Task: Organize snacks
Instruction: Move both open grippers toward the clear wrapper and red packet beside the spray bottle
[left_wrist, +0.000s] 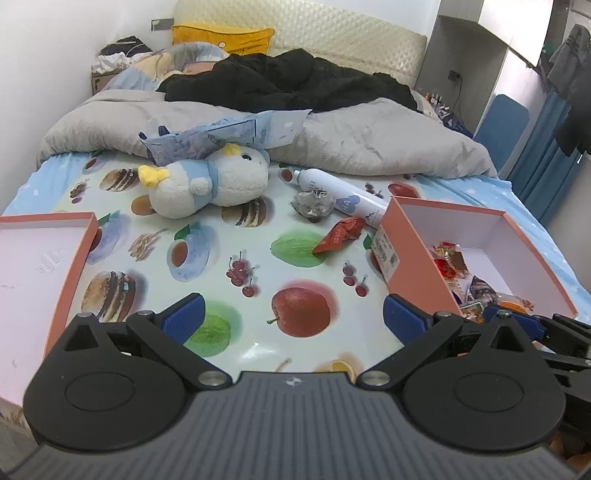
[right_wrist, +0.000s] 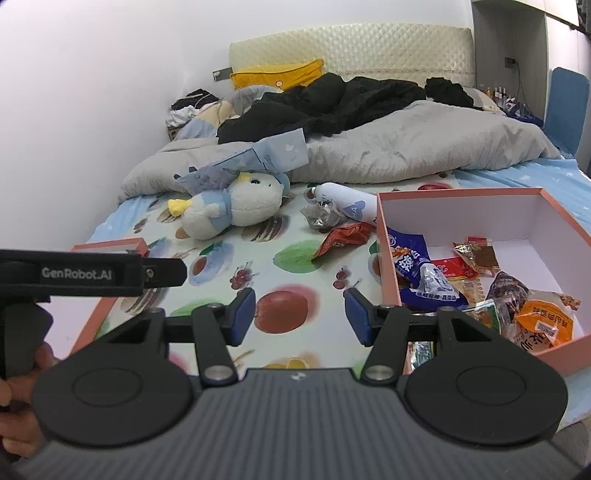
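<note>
Both your left gripper (left_wrist: 293, 319) and right gripper (right_wrist: 299, 315) are spread wide and hold nothing. One red snack packet (right_wrist: 341, 238) and one crumpled silver wrapper (right_wrist: 321, 216) lie on the bed, just left of the pink box (right_wrist: 458, 194). Grab carelessly and you could catch the one white bottle (right_wrist: 345, 205) touching the wrapper. The box holds perhaps eight packets, overlapping. One lid (left_wrist: 72, 266) sits far left of it.
</note>
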